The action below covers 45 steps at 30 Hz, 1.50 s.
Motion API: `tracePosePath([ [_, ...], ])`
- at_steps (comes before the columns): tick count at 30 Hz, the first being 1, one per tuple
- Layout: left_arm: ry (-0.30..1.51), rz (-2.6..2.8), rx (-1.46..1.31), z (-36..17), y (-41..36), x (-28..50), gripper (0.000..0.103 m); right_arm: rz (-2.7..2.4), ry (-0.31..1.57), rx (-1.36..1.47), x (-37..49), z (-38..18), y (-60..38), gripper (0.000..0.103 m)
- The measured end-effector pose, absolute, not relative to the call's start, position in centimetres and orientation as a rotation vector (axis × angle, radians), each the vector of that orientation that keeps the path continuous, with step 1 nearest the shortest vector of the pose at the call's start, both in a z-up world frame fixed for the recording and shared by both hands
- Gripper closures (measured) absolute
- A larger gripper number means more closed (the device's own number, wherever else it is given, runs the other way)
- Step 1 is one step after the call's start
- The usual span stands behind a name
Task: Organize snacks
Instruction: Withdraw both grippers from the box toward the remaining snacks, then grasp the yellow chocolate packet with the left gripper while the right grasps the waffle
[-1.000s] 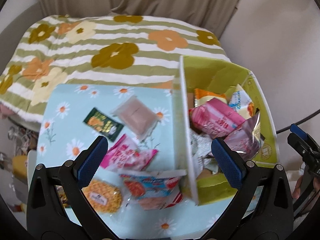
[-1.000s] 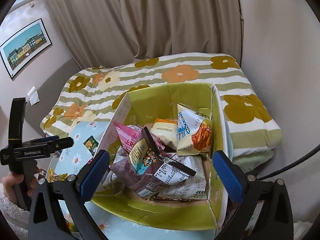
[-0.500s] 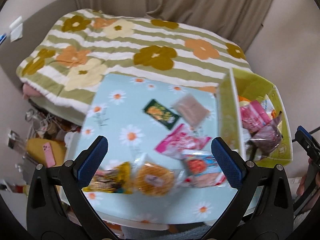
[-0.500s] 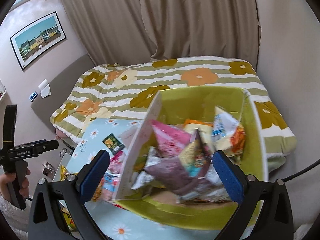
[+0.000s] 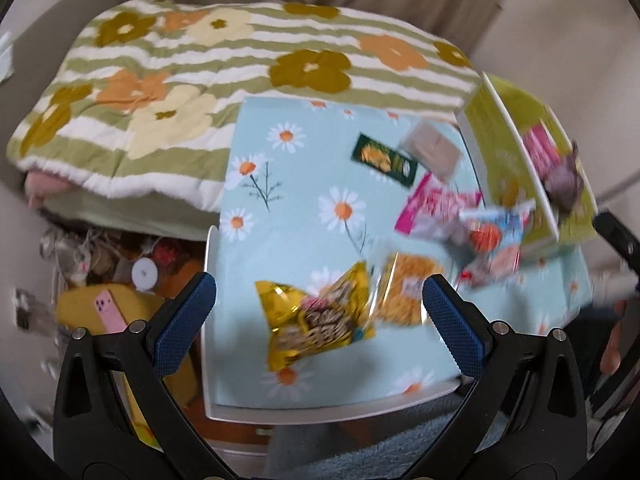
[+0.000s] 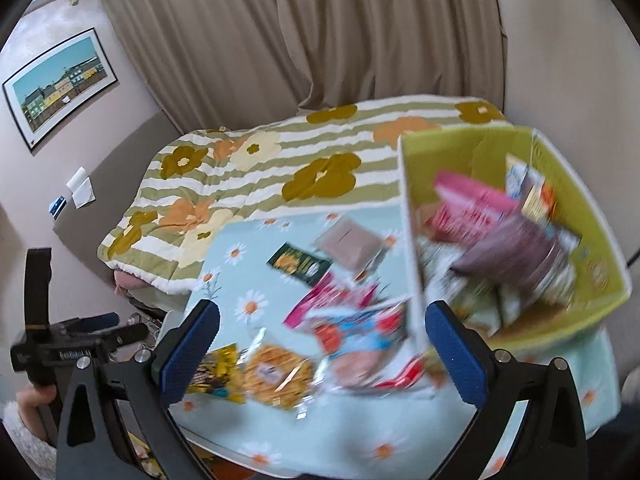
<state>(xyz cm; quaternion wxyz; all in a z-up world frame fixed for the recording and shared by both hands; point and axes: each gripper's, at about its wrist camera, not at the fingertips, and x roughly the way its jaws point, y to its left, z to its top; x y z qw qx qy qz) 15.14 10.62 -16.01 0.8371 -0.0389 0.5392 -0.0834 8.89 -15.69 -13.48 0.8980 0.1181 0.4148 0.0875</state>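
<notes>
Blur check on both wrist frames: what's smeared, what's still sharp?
Left wrist: right-side packets and green box smeared; yellow bag softer but recognisable; jaws sharp. Right wrist: heavier smear over the box contents and the blue-red packet; curtain and wall picture stay fairly clear.

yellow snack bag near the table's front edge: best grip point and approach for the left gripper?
Take the yellow snack bag across its puffed middle, coming down from above with the open left gripper. It lies flat on the daisy tablecloth, so no edge is raised to pinch. Its right side touches or overlaps the round orange cookie pack, so I would favour the bag's free left half.
</notes>
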Motion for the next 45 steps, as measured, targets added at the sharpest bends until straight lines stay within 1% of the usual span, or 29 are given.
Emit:
tracePosePath([
  [8,1.199,-0.431,0.195,-19.4,9.5,14.1,0.001,0.08,0.954,0.306,7.0,-16.9,-11.5,0.0],
  [18,1.214,-0.701,0.623,-24.9,4.7,14.0,0.001,-0.009,1.09,0.332,7.1,-22.5,-9.9,0.0],
  [24,1.239,-0.716,0.673,-27.3,4.1,15.4,0.001,-0.009,1.146,0.356,7.9,-25.5,-8.8,0.001],
  [33,1.266,-0.731,0.678,-29.3,3.7,17.1,0.001,-0.026,1.167,0.376,9.1,-27.6,-7.8,0.001],
  [34,1.269,-0.735,0.681,-29.5,3.6,17.1,0.002,-0.028,1.171,0.384,9.4,-27.8,-7.8,0.001],
  [38,1.285,-0.74,0.684,-30.3,3.2,17.4,0.016,-0.027,1.189,0.4,10.2,-28.2,-7.8,0.001],
  [40,1.297,-0.749,0.654,-30.3,3.3,17.7,0.018,-0.032,1.199,0.397,10.6,-28.4,-7.7,0.001],
  [44,1.287,-0.742,0.636,-30.1,3.7,17.9,0.027,-0.034,1.195,0.398,11.2,-28.5,-7.6,0.001],
  [45,1.289,-0.737,0.631,-30.0,3.9,17.9,0.028,-0.037,1.198,0.395,11.4,-28.5,-7.6,0.001],
])
